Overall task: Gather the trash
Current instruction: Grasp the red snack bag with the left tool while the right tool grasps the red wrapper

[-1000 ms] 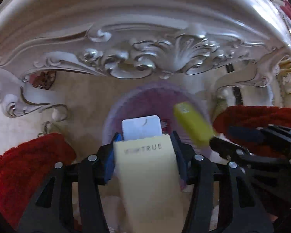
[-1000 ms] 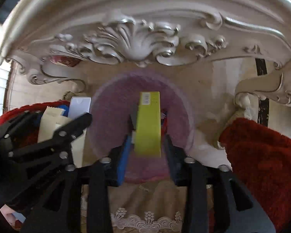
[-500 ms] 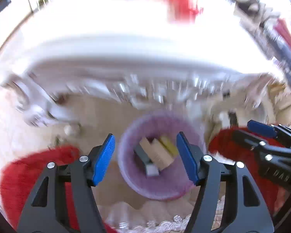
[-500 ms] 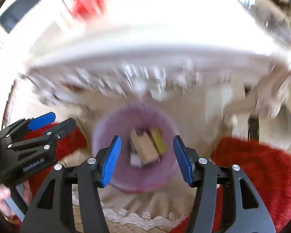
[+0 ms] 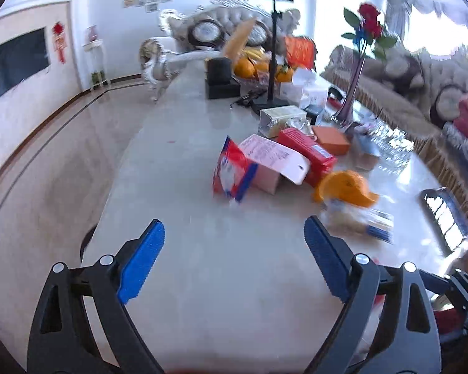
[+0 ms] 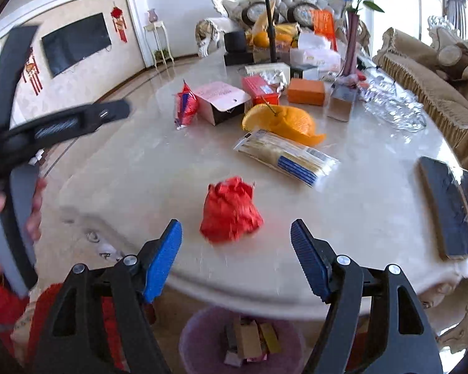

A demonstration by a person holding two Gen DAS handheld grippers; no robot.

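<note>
The pale marble desk (image 6: pixel 134 168) carries most of the trash: a blurred red crumpled wrapper (image 6: pixel 231 212) near its front edge, with a clear noodle packet (image 6: pixel 285 152) and an orange bag (image 6: pixel 284 121) behind. Below the rim, the purple bin (image 6: pixel 199 336), partly hidden, holds small cartons. Both the left gripper (image 5: pixel 234 260) and right gripper (image 6: pixel 235 257) have jaws opening, empty.

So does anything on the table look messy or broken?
Yes. A red wrapper lies crumpled near the table's front edge, and behind it a pink box sits with its flap hanging open beside a limp orange bag.
</note>
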